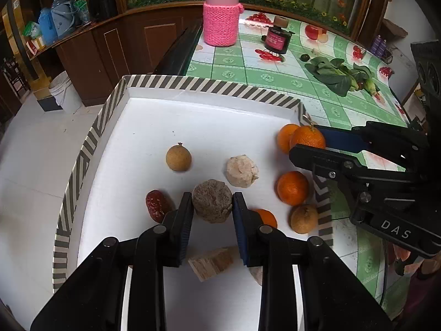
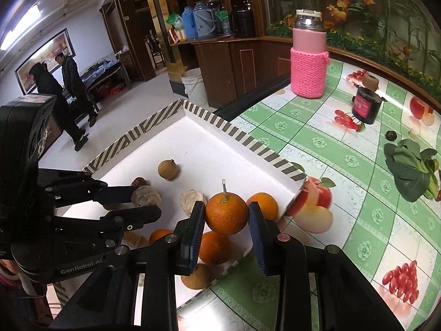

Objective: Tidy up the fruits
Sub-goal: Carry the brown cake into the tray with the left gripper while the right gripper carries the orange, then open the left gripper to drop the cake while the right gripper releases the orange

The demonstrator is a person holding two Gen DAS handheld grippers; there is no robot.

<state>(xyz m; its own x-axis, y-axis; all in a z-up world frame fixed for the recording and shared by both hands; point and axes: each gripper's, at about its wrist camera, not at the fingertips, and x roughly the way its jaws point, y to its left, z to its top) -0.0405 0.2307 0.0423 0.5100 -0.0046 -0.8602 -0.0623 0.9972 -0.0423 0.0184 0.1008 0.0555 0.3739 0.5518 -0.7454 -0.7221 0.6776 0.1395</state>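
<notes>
A white tray with a striped rim point(image 1: 193, 84) point(image 2: 248, 140) holds the fruit. My left gripper point(image 1: 212, 202) is shut on a round brown cake-like piece point(image 1: 211, 204), low over the tray floor; it also shows in the right wrist view point(image 2: 145, 196). My right gripper point(image 2: 226, 215) is shut on an orange with a short stem point(image 2: 226, 213) and holds it above the tray's right edge; that orange shows in the left wrist view point(image 1: 307, 138). Other oranges point(image 1: 292, 187) point(image 2: 263, 204), two tan longans point(image 1: 178, 157) point(image 1: 303, 218), a red date point(image 1: 157, 205) and a pale round piece point(image 1: 242, 171) lie in the tray.
The tray sits on a green checked tablecloth point(image 2: 344, 165). A bottle in a pink knitted sleeve point(image 1: 220, 13) point(image 2: 308, 63), a small dark jar point(image 1: 277, 38) and leafy greens point(image 1: 339, 74) point(image 2: 410, 171) stand further back. A pale wedge point(image 1: 212, 262) lies under my left gripper. Two people point(image 2: 66, 91) stand far off.
</notes>
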